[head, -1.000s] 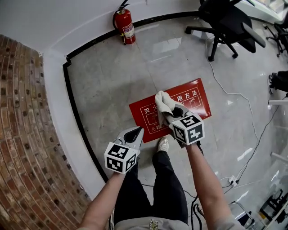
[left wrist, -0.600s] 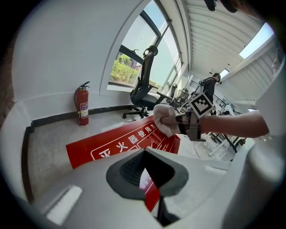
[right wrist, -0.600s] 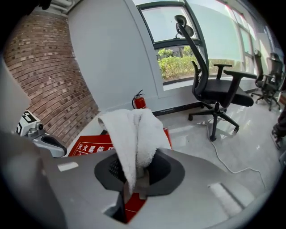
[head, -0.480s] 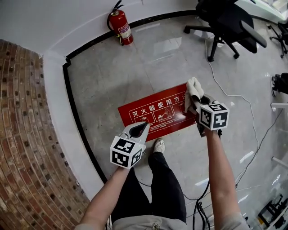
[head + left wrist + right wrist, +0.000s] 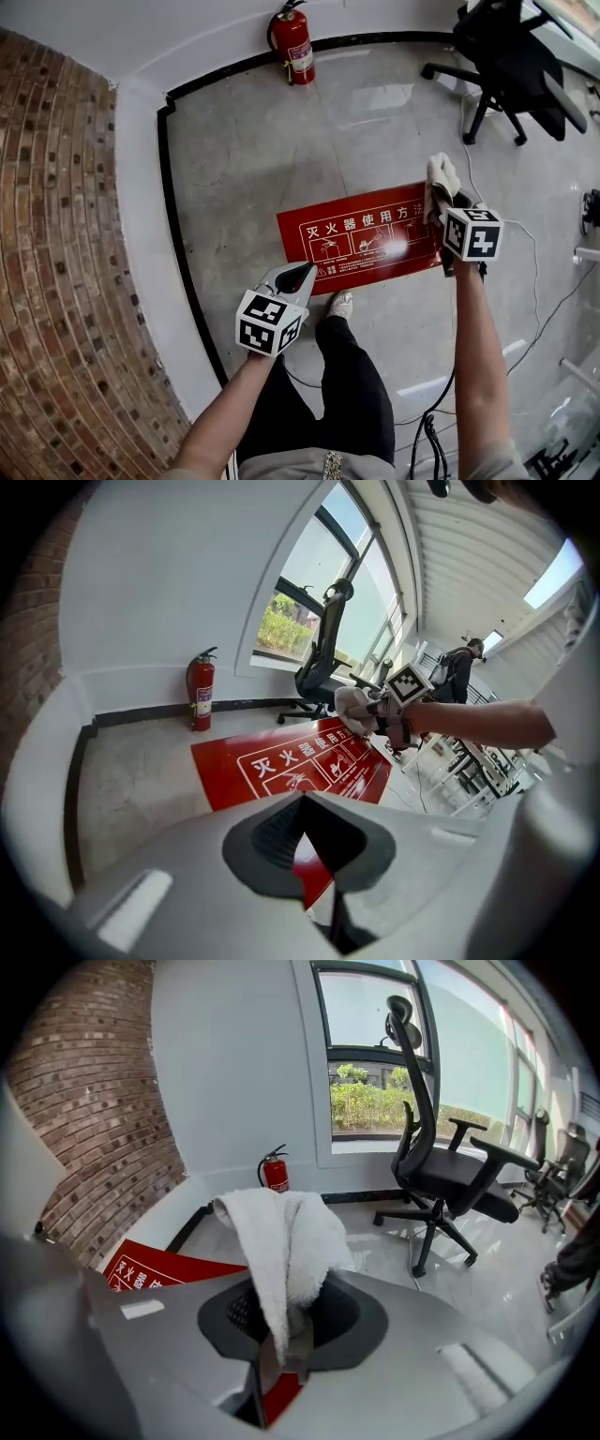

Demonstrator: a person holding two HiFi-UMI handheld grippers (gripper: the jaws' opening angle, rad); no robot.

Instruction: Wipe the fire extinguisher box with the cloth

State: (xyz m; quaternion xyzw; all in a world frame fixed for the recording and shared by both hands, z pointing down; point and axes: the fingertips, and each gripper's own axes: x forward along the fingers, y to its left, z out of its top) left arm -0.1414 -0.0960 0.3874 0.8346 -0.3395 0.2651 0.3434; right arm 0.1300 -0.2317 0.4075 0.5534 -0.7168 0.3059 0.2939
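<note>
While the right gripper (image 5: 446,199), jaws clamped on the cloth (image 5: 439,176), wipes at the right end of the fire extinguisher box (image 5: 361,242), the left gripper (image 5: 292,279) hangs clear, jaws together, empty.

In the head view the marker cube (image 5: 472,234) hides the jaws of the right tongs (image 5: 445,202), and the cloth (image 5: 439,178) covers the 2 o'clock corner of the fire extinguisher box (image 5: 361,239). The left tongs (image 5: 298,275) overlap its 7 o'clock corner; whether they pinch it cannot be told. The office chair (image 5: 511,66) is cut off at 1 o'clock. The box's smaller print is too fine to read.
</note>
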